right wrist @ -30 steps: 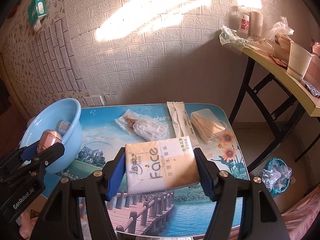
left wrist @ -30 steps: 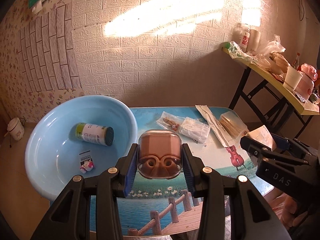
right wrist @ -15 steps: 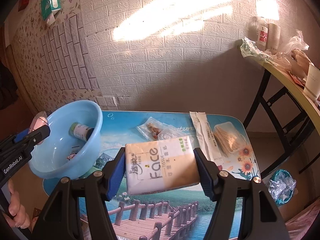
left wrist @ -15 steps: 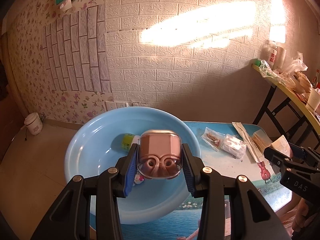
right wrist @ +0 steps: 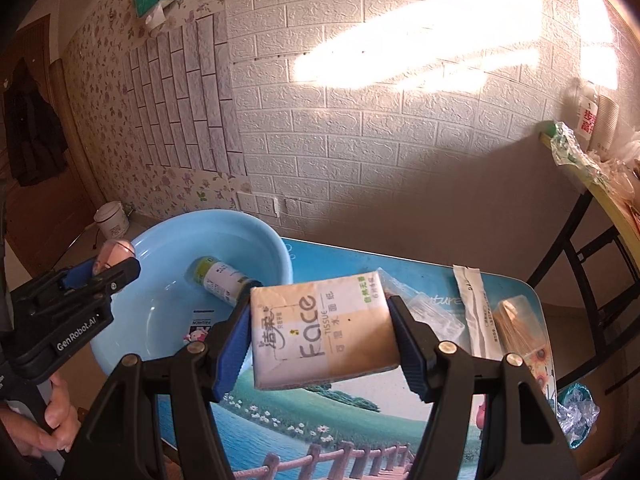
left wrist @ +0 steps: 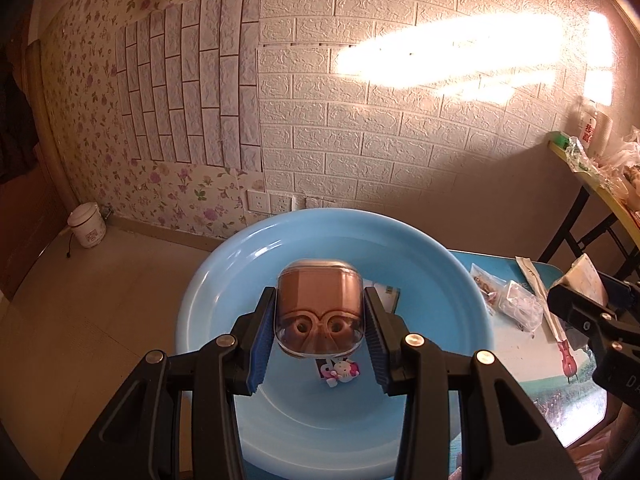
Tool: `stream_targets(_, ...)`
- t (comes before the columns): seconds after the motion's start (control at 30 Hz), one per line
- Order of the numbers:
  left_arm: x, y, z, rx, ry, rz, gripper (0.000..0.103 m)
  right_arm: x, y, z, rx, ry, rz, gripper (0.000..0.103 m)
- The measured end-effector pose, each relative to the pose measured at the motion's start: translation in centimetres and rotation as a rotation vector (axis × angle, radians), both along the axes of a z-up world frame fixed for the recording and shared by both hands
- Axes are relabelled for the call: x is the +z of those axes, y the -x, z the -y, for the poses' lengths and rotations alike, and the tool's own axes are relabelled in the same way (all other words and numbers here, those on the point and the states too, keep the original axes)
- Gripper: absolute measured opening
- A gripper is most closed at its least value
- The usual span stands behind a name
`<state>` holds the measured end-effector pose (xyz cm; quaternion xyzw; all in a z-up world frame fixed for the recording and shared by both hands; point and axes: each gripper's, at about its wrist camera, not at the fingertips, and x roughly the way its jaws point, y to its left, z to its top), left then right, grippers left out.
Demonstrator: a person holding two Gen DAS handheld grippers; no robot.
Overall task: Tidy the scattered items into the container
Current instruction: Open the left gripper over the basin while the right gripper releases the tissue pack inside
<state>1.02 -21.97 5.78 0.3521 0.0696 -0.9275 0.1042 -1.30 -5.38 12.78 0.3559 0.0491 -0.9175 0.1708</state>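
Note:
My left gripper [left wrist: 319, 326] is shut on a pink earbud case in a clear cover [left wrist: 320, 312], held over the middle of the light blue basin [left wrist: 448, 276]. A small cartoon packet [left wrist: 338, 370] lies in the basin just below it. My right gripper [right wrist: 322, 330] is shut on a tissue pack printed "Face" [right wrist: 320, 330], above the table beside the basin [right wrist: 264, 236]. A bottle with a green cap [right wrist: 224, 278] lies on its side in the basin. In the right wrist view the left gripper [right wrist: 116, 270] stands over the basin's left rim with the case [right wrist: 114, 252].
Loose on the picture-printed table [right wrist: 360, 424] lie clear snack bags [left wrist: 504, 298], a long paper sleeve [right wrist: 476, 316] and a wrapped bundle of sticks [right wrist: 516, 328]. A cluttered folding table [right wrist: 600, 184] stands at the right. A small white pot [left wrist: 87, 225] sits on the floor by the wall.
Both grippers have swung left with their loads. The left one went from the table's middle to above the basin; the right one came closer to the basin.

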Motion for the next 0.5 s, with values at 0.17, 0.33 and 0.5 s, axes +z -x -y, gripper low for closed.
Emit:
stream_targets(0.17,-1.7,1.2,0.7,0.001,-0.005,0.035,0.04,-0.5,0.4,2.4,0.04,-0.011,0.01,0.067)
stream_targets(0.33,-3.4,2.7,0.8,-0.013,0.007,0.08,0.04,-1.6,1.4,3.0,0.039,-0.016,0.032,0.067)
stream_targets(0.5,-4.9,3.1,1.2,-0.005,-0.003,0.116,0.04,-2.5,1.9,3.5,0.046,-0.022,0.053,0.067)
